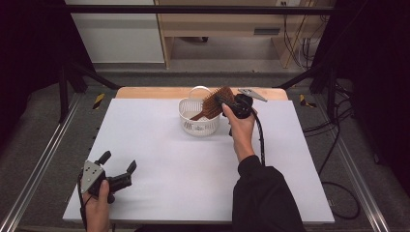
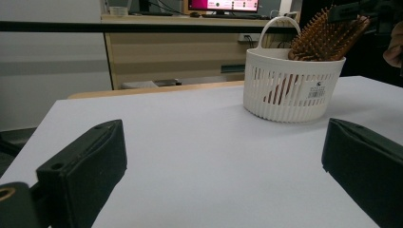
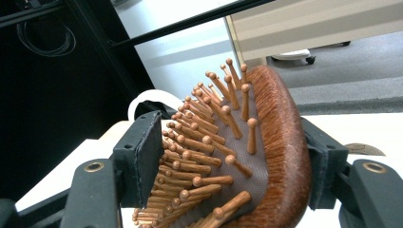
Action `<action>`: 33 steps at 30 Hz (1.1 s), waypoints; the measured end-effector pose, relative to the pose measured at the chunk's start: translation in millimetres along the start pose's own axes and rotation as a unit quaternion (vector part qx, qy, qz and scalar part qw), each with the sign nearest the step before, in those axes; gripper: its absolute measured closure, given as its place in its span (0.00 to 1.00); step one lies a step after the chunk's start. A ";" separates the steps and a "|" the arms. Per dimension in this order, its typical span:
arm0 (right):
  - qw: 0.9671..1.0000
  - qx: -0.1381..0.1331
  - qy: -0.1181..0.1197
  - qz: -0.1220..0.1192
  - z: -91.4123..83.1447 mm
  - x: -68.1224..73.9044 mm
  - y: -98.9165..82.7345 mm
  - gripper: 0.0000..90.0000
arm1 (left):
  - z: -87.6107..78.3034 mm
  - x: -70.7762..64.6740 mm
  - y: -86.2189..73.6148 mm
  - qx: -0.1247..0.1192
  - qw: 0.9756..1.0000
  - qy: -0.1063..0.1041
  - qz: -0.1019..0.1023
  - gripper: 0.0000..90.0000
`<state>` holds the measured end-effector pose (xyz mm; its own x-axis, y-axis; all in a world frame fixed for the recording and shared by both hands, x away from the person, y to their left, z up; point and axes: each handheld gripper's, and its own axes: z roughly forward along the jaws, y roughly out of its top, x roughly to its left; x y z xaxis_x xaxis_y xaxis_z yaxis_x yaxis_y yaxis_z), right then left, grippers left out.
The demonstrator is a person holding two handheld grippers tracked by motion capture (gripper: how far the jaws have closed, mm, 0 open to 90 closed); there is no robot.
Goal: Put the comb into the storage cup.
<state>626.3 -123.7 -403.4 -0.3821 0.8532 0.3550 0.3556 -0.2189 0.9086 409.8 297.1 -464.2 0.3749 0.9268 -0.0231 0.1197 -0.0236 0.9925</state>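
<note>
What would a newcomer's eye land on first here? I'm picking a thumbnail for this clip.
The wooden hairbrush, bristles out, its handle down in the white basket at the table's far middle, its head between the right gripper jaws. Next, the left gripper, open over bare white table at the near left corner.

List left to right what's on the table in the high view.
Left gripper → white basket → wooden hairbrush leaning in the basket → right gripper at the brush head.

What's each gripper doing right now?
Left gripper: open, holding nothing.
Right gripper: around the hairbrush head over the basket; grip cannot be told.
</note>
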 end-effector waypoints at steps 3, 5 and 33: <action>1.000 0.002 -0.002 0.002 -0.1 -0.8 0.1 0.36 | 0.0 -0.1 0.0 0.000 1.000 0.000 0.000 0.01; 1.000 0.004 0.000 0.005 -0.2 -1.3 0.2 0.35 | 0.0 0.0 0.0 0.000 1.000 0.000 0.000 0.01; 0.996 0.000 -0.037 -0.079 -15.9 1.9 8.7 0.12 | 0.0 -0.2 -0.1 0.001 1.000 0.000 0.002 0.01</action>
<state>615.1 -131.4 -391.4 -0.3688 0.9097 0.1910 0.2965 -0.0795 0.9517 409.7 296.9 -464.3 0.3744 0.9270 -0.0196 0.1211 -0.0279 0.9922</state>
